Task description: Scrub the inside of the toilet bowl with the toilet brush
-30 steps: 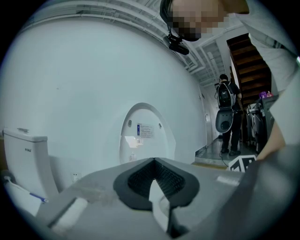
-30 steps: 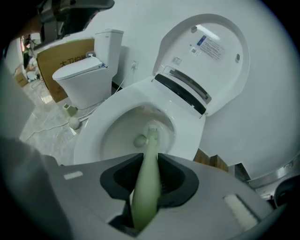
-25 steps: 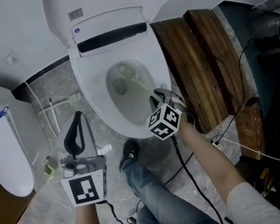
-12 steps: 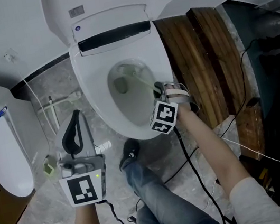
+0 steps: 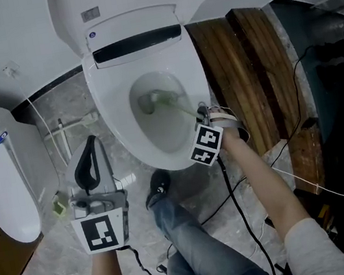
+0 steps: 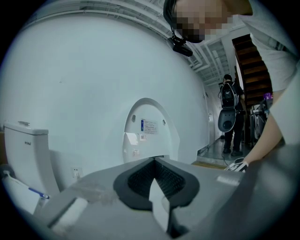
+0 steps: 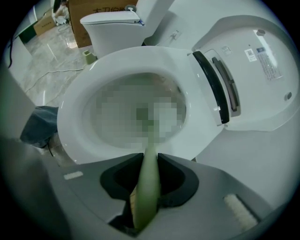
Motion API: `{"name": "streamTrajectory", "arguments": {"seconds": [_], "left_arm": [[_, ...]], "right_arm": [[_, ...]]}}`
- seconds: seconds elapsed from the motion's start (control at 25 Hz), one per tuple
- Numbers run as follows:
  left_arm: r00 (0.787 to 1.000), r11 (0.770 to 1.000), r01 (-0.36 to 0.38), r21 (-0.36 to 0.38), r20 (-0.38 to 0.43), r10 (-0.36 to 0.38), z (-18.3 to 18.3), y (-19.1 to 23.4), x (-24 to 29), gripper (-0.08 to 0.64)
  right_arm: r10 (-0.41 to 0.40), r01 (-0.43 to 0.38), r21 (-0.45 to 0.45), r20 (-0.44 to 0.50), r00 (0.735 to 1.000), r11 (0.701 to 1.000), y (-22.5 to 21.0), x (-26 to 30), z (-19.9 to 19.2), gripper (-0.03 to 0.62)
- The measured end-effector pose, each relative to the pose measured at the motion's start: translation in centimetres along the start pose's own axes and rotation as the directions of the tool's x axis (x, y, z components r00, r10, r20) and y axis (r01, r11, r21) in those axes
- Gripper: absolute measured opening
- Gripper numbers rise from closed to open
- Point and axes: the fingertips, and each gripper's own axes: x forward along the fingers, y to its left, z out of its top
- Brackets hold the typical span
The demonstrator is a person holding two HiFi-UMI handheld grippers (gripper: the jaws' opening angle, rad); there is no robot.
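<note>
Right gripper view: toilet brush (image 7: 147, 183) clamped between fingers (image 7: 179, 183)

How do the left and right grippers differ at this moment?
The left gripper is shut on nothing; the right gripper is shut on the brush handle. The left is over the floor beside the toilet; the right is at its rim, aimed into the bowl. Both carry marker cubes.
</note>
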Motion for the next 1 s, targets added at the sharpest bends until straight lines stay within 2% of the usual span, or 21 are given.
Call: {"name": "streamTrajectory", "arguments": {"seconds": [0.44,0.56,0.68,0.8,0.88,1.0], "left_arm": [[1.000,1.000,0.002,-0.004,0.006,-0.002,0.4,-0.2,-0.8,0.003],[1.000,1.000,-0.002,-0.005,0.005,0.002,0.4,0.0,-1.1,0.003],[1.000,1.000,-0.007,-0.007,0.008,0.007,0.5,0.1,-1.4,0.003],[1.000,1.000,-0.009,-0.009,0.014,0.009,0.6,0.2,-1.5,0.003],[1.000,1.000,-0.011,-0.010,0.014,0.011,0.6,0.3,-1.6,0.003],[1.000,1.000,-0.013,-0.013,0.016,0.013,0.7,0.4,-1.7,0.003]], "right_arm": [[0.194,-0.193,0.022,-0.046,0.980,0.981,4.2,-0.8,-0.5,0.097],[0.252,-0.248,0.067,-0.045,0.967,0.966,5.0,-1.2,-0.5,0.097],[0.314,-0.307,0.150,-0.023,0.949,0.940,5.9,-1.7,-0.3,0.097],[0.385,-0.376,0.282,0.025,0.923,0.883,7.0,-2.3,-0.1,0.098],[0.430,-0.423,0.381,0.070,0.900,0.822,7.9,-2.6,0.1,0.098],[0.479,-0.477,0.513,0.141,0.867,0.713,9.0,-3.0,0.4,0.100]]}}
